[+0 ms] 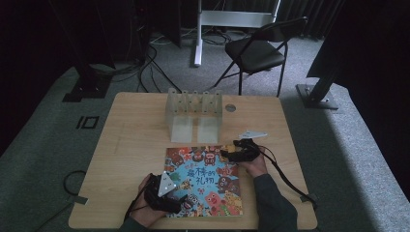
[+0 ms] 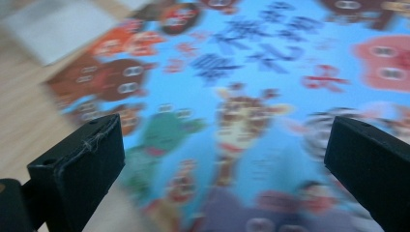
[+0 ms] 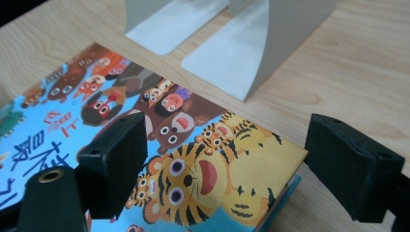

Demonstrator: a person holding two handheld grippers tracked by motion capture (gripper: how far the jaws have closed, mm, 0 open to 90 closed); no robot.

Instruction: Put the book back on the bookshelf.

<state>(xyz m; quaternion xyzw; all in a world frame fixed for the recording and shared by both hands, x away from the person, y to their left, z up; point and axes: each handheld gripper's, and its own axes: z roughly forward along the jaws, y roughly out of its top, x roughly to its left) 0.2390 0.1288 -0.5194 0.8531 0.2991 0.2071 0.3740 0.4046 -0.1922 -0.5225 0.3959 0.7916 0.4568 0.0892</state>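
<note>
A picture book (image 1: 205, 181) with a blue cover full of cartoon animals lies flat on the wooden table (image 1: 135, 145), near its front edge. My left gripper (image 1: 183, 199) hovers over the book's near-left part. In the left gripper view the left gripper (image 2: 225, 140) is open, its jaws wide apart above the blurred cover (image 2: 251, 87) with nothing between them. My right gripper (image 1: 227, 154) sits at the book's far-right corner. In the right gripper view the right gripper (image 3: 227, 150) is open, and the tiger corner of the book (image 3: 193, 159) lies between its jaws, untouched by the pads.
A pale metal divider rack (image 1: 193, 108) stands just beyond the book; its base plates (image 3: 227, 58) nearly reach the book's far edge. A small round disc (image 1: 230, 108) is set in the tabletop to the right of the rack. A black folding chair (image 1: 261, 50) stands behind the table.
</note>
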